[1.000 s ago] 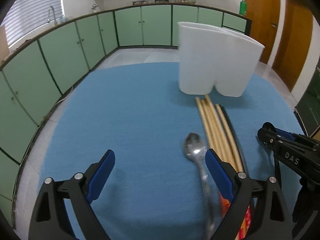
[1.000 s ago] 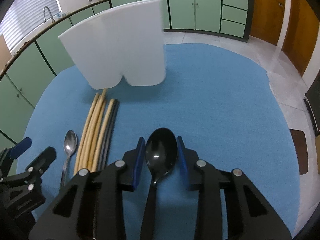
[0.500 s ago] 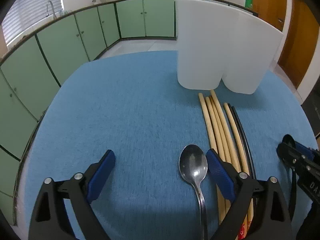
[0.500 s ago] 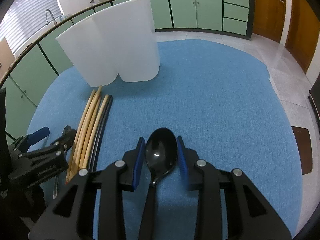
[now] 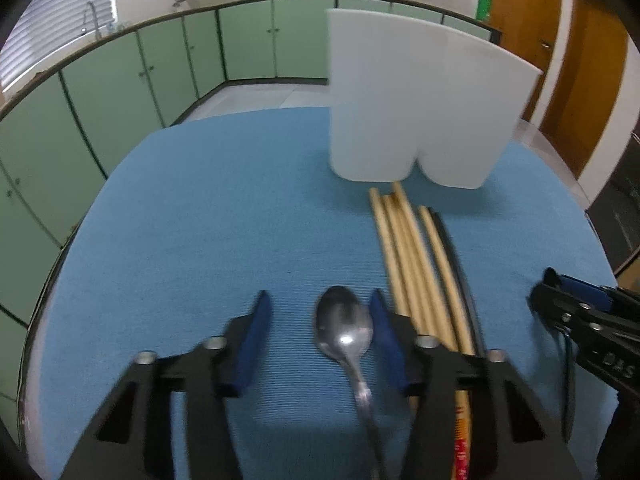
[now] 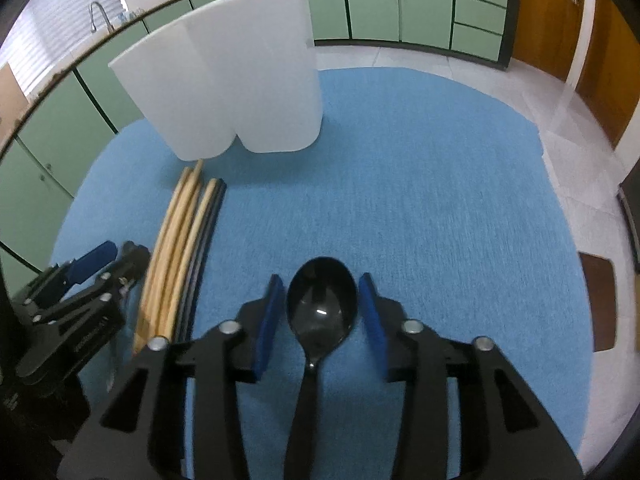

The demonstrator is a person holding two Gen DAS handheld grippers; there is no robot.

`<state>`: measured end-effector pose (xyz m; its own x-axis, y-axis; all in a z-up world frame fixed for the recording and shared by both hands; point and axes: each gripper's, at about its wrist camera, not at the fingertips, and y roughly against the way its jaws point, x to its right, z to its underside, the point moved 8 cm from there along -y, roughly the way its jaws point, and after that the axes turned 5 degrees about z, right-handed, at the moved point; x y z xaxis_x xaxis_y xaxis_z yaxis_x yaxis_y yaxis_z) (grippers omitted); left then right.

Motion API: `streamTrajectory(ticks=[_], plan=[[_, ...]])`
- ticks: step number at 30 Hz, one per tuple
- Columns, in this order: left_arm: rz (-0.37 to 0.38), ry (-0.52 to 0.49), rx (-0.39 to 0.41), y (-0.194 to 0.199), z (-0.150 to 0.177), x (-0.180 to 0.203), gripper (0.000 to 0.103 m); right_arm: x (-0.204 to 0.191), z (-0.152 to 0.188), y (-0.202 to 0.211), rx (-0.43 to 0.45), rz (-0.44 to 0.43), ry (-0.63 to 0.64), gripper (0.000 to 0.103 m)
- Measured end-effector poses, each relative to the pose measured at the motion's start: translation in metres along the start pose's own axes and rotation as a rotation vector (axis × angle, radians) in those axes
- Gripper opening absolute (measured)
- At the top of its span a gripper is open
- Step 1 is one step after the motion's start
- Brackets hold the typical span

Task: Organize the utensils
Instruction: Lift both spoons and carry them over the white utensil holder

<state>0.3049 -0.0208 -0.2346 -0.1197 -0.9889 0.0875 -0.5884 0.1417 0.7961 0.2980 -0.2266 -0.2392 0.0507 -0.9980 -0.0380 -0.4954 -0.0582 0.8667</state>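
A metal spoon [image 5: 345,325] lies on the blue mat between the fingers of my left gripper [image 5: 318,332], close to the right finger; the jaws are partly closed with a gap on the left. My right gripper [image 6: 322,312] is shut on a black spoon [image 6: 321,308], gripping its handle with the bowl pointing forward. Several wooden and dark chopsticks [image 5: 416,256] lie side by side right of the metal spoon, and also show in the right wrist view [image 6: 184,248]. A white two-compartment holder [image 5: 420,100] stands upright behind them, seen too in the right wrist view [image 6: 228,72].
The blue mat [image 6: 420,200] covers a round table. Green cabinets [image 5: 120,92] curve round the room behind it. My right gripper shows at the right edge of the left wrist view [image 5: 580,320]. Wooden doors [image 5: 580,60] stand at the far right.
My left gripper has narrowed its jaws around the metal spoon and moved slightly forward. My right gripper has moved nearer the holder with the black spoon still in it.
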Motion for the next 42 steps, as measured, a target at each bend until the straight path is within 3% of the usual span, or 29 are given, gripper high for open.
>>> streamTrajectory(ticks=[1,7,14,22,33,39,42], plan=[[0.014,-0.004,0.002,0.001,0.0,0.003,0.028,-0.002,-0.001,0.0,0.0,0.003,0.006,0.034],[0.074,-0.005,0.039,0.004,0.0,0.004,0.028,0.004,-0.003,0.007,0.05,-0.034,-0.024,0.033],[0.143,-0.034,0.298,0.062,-0.011,0.0,0.028,0.011,-0.017,0.055,0.303,-0.109,-0.032,0.033],[0.192,-0.057,0.509,0.12,-0.043,0.0,0.027,0.015,-0.06,0.106,0.518,-0.155,-0.039,0.033],[0.263,-0.048,0.685,0.17,-0.13,0.001,0.027,0.031,-0.167,0.134,0.728,-0.2,-0.117,0.033],[0.26,-0.053,0.758,0.176,-0.193,0.003,0.027,0.035,-0.219,0.123,0.773,-0.168,-0.127,0.034],[0.24,-0.066,0.756,0.165,-0.214,0.006,0.027,0.032,-0.237,0.106,0.764,-0.137,-0.113,0.034]])
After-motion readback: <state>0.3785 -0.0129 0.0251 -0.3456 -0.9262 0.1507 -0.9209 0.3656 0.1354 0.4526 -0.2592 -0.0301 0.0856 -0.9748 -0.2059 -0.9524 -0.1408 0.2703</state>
